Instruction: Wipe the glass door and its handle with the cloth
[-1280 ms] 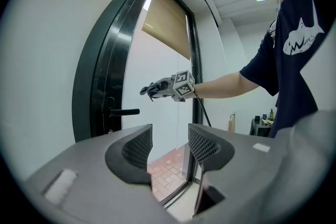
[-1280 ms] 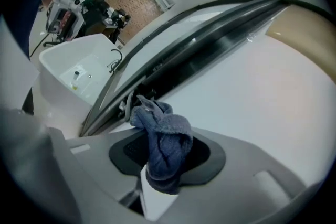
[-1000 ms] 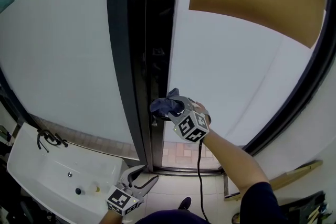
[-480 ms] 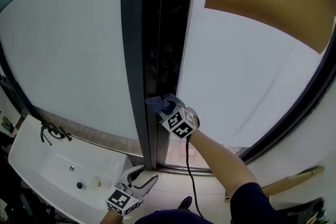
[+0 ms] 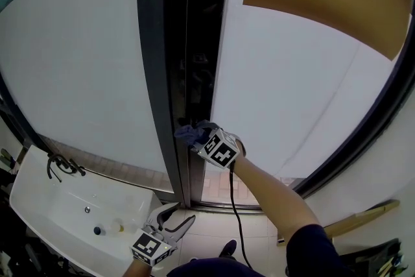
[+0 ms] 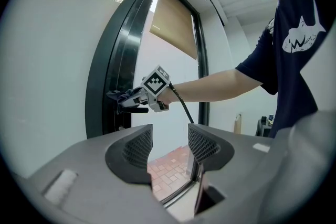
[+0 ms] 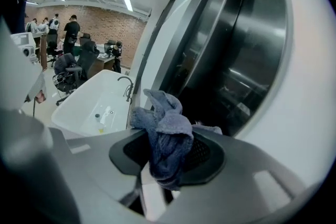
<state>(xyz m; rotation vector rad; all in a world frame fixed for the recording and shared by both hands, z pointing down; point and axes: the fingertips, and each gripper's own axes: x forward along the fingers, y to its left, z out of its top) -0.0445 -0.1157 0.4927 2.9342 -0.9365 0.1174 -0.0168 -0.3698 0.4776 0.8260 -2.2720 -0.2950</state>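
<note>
Right tool (image 5: 197,138), jaws clamped on a bunched blue cloth (image 5: 187,133), holds it against the glass door (image 5: 292,100) edge just ahead. Left tool (image 5: 170,220) hangs below, jaws apart, empty. Firm overlapping strokes over the handle (image 6: 134,109) would suit.

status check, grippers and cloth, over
Right gripper shut on cloth, up at the dark frame of the glass door. Left gripper open, empty, held low. Nothing seen in the way.
</note>
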